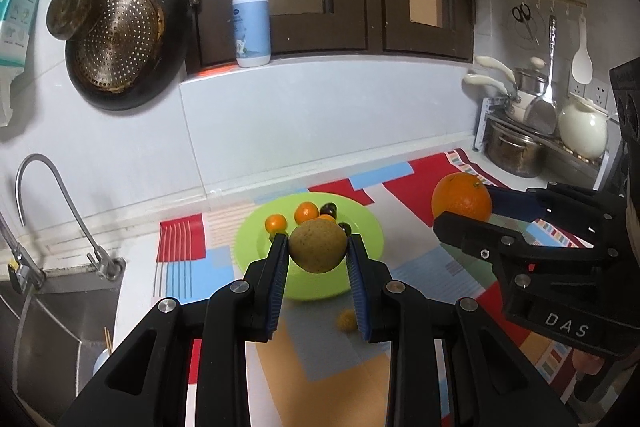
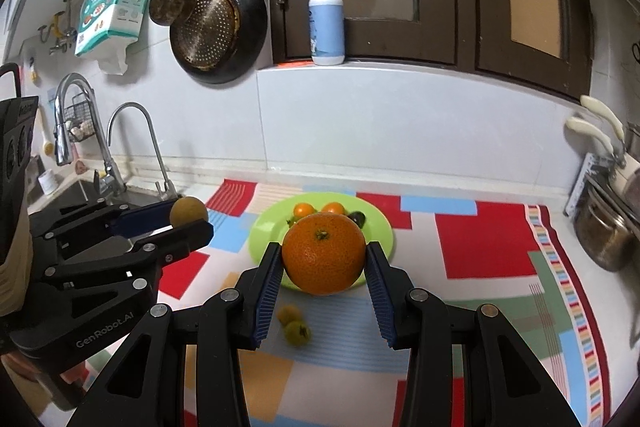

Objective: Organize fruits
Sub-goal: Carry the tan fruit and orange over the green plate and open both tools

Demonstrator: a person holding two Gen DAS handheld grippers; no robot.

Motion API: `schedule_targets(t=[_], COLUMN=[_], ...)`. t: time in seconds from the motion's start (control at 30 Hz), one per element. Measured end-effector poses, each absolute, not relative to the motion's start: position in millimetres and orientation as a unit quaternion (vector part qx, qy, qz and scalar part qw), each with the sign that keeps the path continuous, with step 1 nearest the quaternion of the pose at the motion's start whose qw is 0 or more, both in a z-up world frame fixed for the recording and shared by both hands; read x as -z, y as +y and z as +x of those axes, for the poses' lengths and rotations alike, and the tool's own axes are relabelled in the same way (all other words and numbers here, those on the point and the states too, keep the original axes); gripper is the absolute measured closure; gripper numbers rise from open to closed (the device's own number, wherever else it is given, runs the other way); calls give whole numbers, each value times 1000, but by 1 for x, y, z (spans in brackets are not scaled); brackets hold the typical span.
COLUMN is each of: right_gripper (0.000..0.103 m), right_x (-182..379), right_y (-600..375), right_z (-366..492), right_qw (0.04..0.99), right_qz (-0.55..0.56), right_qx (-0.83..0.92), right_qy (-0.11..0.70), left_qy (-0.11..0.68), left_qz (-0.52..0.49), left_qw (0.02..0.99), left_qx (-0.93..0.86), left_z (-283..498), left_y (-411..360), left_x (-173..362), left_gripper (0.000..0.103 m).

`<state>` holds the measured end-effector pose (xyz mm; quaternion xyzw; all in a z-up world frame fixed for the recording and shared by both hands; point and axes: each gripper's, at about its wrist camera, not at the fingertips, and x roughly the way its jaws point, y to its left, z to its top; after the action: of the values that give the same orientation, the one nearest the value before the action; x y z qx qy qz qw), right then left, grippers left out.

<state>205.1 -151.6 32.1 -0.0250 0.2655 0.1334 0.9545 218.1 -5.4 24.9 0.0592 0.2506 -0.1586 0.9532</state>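
Note:
My left gripper [image 1: 318, 247] is shut on a brown-green round fruit [image 1: 318, 246] and holds it above the near side of a green plate [image 1: 368, 227]; it also shows in the right wrist view [image 2: 189, 211]. My right gripper [image 2: 323, 259] is shut on a large orange [image 2: 323, 259] above the plate's [image 2: 380, 227] near rim; the orange also shows in the left wrist view [image 1: 461, 197]. The plate holds small orange fruits [image 1: 306, 211] and dark fruits [image 1: 330, 209]. Two small yellow-green fruits [image 2: 296, 325] lie on the mat in front of the plate.
A patterned mat [image 2: 480, 251] covers the counter. A sink with a tap [image 1: 60, 203] is at the left. Pots on a rack [image 1: 520, 143] stand at the right. A pump bottle [image 1: 251, 23] stands on the sill, and pans [image 1: 124, 35] hang on the wall.

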Motion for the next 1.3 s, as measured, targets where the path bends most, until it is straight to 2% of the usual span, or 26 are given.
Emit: schedule_targets(t=[0.57,1.3], right_gripper=[60,60], right_x=[-33,25], right_y=[-136,-132], right_z=[265,353], right_qw=[950,926], right_qz=[-41,-45], right_qx=[-159,-169], right_qy=[266,336], left_qy=[264,334], left_qz=[46,32], left_qw=[951,929], left_qx=[153,156], left_z=[279,360], left_y=[1,4], left_x=[-19,43], left_gripper=[73,73])
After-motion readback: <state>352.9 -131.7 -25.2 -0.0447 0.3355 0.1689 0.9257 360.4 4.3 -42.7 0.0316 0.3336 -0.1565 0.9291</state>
